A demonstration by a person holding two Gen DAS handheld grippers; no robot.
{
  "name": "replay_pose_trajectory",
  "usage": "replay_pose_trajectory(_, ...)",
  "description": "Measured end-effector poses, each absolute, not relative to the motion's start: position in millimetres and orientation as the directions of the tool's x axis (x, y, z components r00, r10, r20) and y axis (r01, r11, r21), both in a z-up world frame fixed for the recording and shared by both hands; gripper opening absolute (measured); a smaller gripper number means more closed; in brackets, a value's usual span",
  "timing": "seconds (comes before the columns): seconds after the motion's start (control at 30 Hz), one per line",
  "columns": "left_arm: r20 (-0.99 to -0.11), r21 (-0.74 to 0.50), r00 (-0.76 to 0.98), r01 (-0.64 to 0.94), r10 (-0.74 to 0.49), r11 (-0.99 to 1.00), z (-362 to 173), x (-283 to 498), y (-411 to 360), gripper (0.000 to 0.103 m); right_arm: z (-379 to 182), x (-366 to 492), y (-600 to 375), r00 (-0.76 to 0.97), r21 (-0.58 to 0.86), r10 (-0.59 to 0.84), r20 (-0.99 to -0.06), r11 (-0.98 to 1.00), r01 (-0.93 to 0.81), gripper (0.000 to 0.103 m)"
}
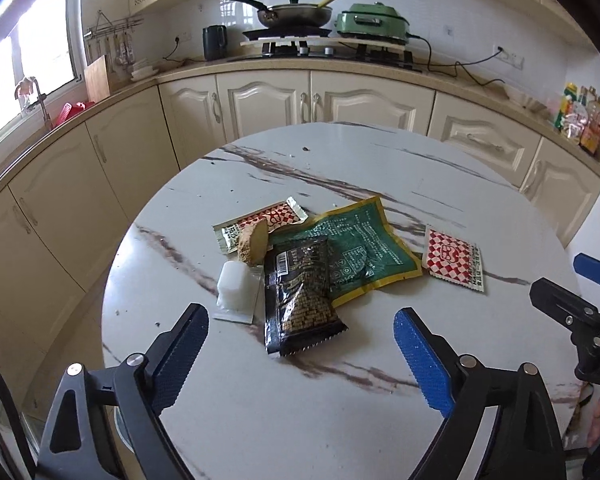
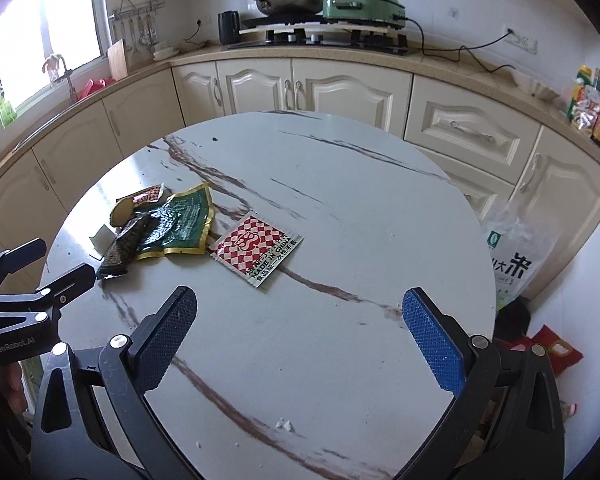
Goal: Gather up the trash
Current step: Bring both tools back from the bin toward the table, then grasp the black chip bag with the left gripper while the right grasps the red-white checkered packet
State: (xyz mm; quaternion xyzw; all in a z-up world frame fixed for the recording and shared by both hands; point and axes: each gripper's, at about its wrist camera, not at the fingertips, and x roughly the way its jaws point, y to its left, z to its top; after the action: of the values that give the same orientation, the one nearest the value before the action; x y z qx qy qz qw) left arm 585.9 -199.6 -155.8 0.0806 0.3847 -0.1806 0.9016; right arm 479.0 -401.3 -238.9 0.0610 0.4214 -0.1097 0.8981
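Trash lies in a loose heap on the round white marble-patterned tabletop (image 1: pixel 260 420) with brown veins: a black foil snack packet (image 1: pixel 302 300) with gold speckles sits nearest us, overlapping a crumpled green wrapper (image 1: pixel 364 248) with a yellow border. Beside the packet we see a small white plastic cup (image 1: pixel 233 285) on its flat sachet, and behind it a tan biscuit piece (image 1: pixel 254 243) resting on a red-and-white checkered sachet (image 1: pixel 268 220). A second red-and-white checkered packet (image 2: pixel 258 252) lies apart from the heap, just right of the green wrapper. Our left gripper (image 1: pixel 300 356) hangs above the table with its blue-padded jaws spread wide, the black packet in front of the gap but not touched. Our right gripper (image 2: pixel 300 340) is likewise spread wide over bare tabletop, with nothing between its pads, the checkered packet ahead of it. Beyond the table run cream kitchen cabinets (image 1: pixel 340 100).
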Motion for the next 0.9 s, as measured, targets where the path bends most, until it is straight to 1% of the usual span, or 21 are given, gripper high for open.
replay_pose_trajectory(0.17, -0.752, -0.006, 0.609, 0.376, -0.252, 0.926, -176.9, 626.4, -216.0, 0.074, -251.6, 499.9, -411.6, 0.611, 0.024, -0.122, -0.782, 0.974, 0.225, 0.103)
replay_pose_trajectory(0.23, -0.760, 0.005, 0.604, 0.375, -0.240, 0.927, -185.6, 638.5, -223.1, 0.073, -256.1, 506.5, -413.4, 0.607, 0.024, -0.114, -0.786, 0.976, 0.215, 0.103)
replay_pose_trajectory(0.3, -0.763, 0.011, 0.601, 0.379, -0.237, 0.925, -191.2, 651.4, -228.5, 0.069, -260.4, 513.2, -415.0, 0.604, 0.039, -0.089, -0.792, 0.980, 0.195, 0.103)
replay_pose_trajectory(0.37, -0.773, -0.003, 0.580, 0.401, -0.256, 0.916, -199.1, 661.3, -235.5, 0.059, -266.1, 520.0, -415.0, 0.596, 0.062, -0.051, -0.801, 0.984, 0.167, 0.103)
replay_pose_trajectory(0.43, -0.764, -0.018, 0.580, 0.421, -0.284, 0.907, -200.8, 660.3, -236.8, 0.051, -271.8, 528.2, -414.3, 0.579, 0.082, -0.009, -0.816, 0.988, 0.131, 0.103)
replay_pose_trajectory(0.47, -0.764, -0.021, 0.577, 0.429, -0.291, 0.903, -201.3, 663.0, -237.4, 0.040, -274.0, 532.5, -412.9, 0.574, 0.089, 0.010, -0.819, 0.990, 0.109, 0.103)
replay_pose_trajectory(0.5, -0.763, -0.034, 0.570, 0.435, -0.305, 0.900, -202.1, 663.5, -234.8, 0.033, -276.2, 537.2, -411.4, 0.566, 0.086, 0.018, -0.824, 0.992, 0.094, 0.103)
replay_pose_trajectory(0.63, -0.757, -0.035, 0.571, 0.450, -0.318, 0.892, -205.4, 663.8, -229.8, 0.028, -285.3, 554.6, -404.6, 0.534, 0.073, 0.030, -0.845, 0.996, 0.060, 0.103)
replay_pose_trajectory(0.67, -0.755, -0.047, 0.568, 0.451, -0.327, 0.892, -204.6, 643.7, -212.4, 0.026, -288.2, 559.1, -402.8, 0.523, 0.075, 0.037, -0.852, 0.996, 0.052, 0.103)
replay_pose_trajectory(0.77, -0.740, -0.103, 0.556, 0.463, -0.379, 0.880, -197.7, 620.8, -192.2, 0.025, -291.9, 566.0, -394.2, 0.507, 0.063, 0.039, -0.861, 0.998, 0.030, 0.103)
replay_pose_trajectory(0.9, -0.716, -0.138, 0.560, 0.471, -0.416, 0.871, -187.3, 600.5, -176.4, 0.025, -293.5, 573.2, -383.8, 0.493, 0.041, 0.043, -0.869, 0.999, -0.015, 0.103)
